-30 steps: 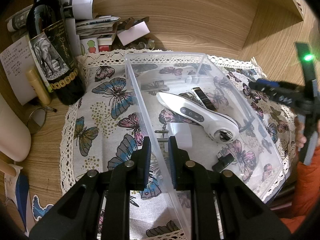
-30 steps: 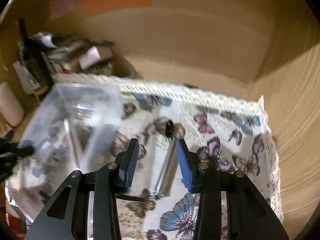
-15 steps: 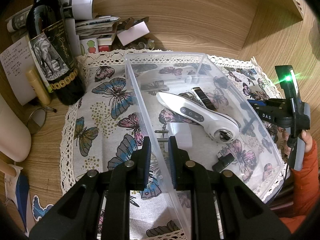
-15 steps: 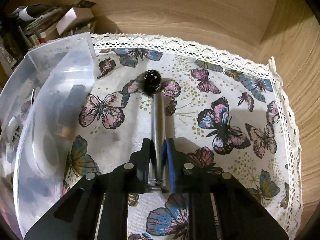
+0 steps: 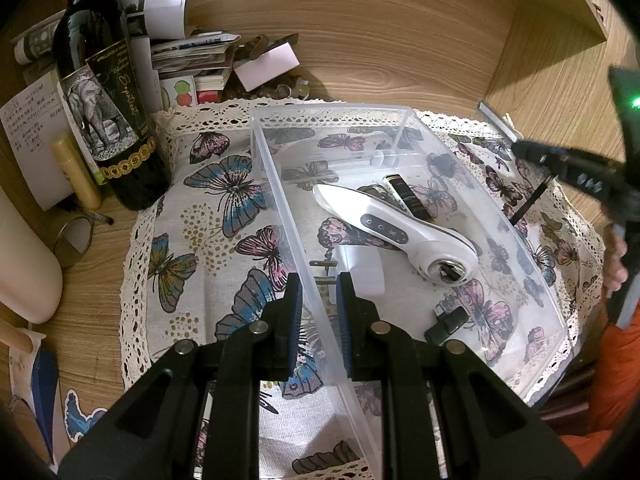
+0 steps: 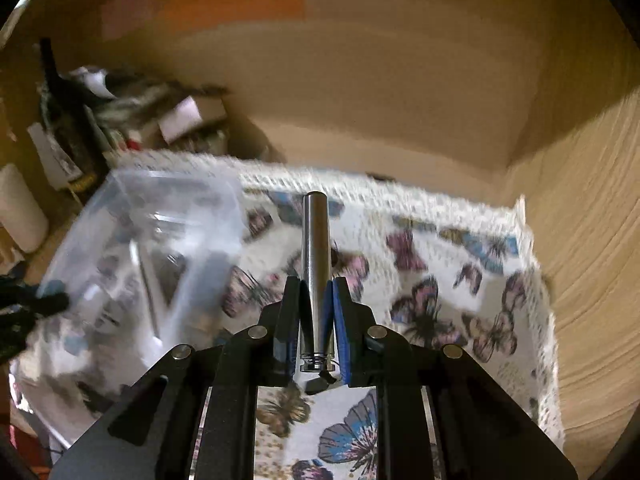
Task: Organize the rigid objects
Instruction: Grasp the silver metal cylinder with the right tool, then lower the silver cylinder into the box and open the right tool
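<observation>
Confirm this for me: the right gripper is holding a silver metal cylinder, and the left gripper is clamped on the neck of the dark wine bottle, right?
Not quite. The left gripper is clamped on the wall of the clear plastic box, not the dark wine bottle, as the left wrist view shows. The right gripper does hold the silver metal cylinder.

One clear bin [image 5: 280, 184], one wine bottle [image 5: 104, 92], one metal cylinder [image 6: 316, 264], one white handheld device [image 5: 384, 228], one butterfly cloth [image 5: 216, 216].

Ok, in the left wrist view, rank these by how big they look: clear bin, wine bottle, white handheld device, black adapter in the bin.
1. Clear bin
2. Wine bottle, though it stands farther back
3. White handheld device
4. Black adapter, clearly the smallest
</observation>
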A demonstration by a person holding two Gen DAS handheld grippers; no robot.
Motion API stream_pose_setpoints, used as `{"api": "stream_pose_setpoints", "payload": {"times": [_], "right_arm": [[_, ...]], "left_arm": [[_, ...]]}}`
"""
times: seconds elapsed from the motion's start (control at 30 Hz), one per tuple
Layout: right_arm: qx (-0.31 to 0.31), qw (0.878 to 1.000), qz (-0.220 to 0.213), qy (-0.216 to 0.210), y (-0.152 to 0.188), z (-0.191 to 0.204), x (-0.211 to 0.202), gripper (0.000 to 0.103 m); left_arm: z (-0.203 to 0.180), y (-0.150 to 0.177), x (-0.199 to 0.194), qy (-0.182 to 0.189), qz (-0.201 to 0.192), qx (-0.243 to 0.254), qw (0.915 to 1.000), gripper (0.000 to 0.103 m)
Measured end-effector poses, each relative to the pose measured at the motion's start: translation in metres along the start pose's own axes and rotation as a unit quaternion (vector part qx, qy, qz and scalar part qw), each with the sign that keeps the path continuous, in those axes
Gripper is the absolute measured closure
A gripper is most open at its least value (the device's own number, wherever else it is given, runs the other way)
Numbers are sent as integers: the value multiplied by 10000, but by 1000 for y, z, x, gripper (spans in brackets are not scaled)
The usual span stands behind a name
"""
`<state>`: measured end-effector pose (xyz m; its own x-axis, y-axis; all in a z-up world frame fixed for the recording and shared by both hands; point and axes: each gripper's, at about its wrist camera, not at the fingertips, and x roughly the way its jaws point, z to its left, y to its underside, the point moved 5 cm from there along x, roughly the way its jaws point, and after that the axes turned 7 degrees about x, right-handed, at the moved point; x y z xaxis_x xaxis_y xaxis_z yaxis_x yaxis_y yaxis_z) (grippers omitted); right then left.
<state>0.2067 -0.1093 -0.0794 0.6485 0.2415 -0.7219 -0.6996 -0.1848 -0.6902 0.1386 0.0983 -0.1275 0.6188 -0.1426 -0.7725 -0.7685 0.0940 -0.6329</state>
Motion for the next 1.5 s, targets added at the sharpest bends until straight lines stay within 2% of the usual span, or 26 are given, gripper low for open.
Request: {"api": "stream_pose_setpoints", "payload": {"times": [0.27, 0.5, 0.63, 0.8, 1.2, 1.33, 1.5], "right_arm": [[-397, 9969, -590, -349, -26, 43, -31, 89], [-762, 9913, -745, -772, -25, 82, -46, 89], [-1020, 9888, -546, -945, -14, 103, -37, 89], [-1300, 9860, -75, -1040, 5, 124, -12, 89], [-1512, 9771, 951, -1155, 42, 135, 35, 89], [-1589, 9752, 1038, -1139, 46, 136, 36, 88], [-1581, 9769, 917, -1111, 40, 134, 28, 88]], "left_arm": [[0, 0, 0, 0, -3, -2, 10000, 86], [0, 0, 0, 0, -4, -1, 10000, 86], [0, 0, 0, -1, -3, 1, 10000, 86], [0, 0, 0, 4, -10, -11, 10000, 86], [0, -1, 1, 9, -21, -17, 10000, 86], [0, 0, 1, 8, -18, -19, 10000, 86], [0, -1, 1, 5, -18, -13, 10000, 86]]}}
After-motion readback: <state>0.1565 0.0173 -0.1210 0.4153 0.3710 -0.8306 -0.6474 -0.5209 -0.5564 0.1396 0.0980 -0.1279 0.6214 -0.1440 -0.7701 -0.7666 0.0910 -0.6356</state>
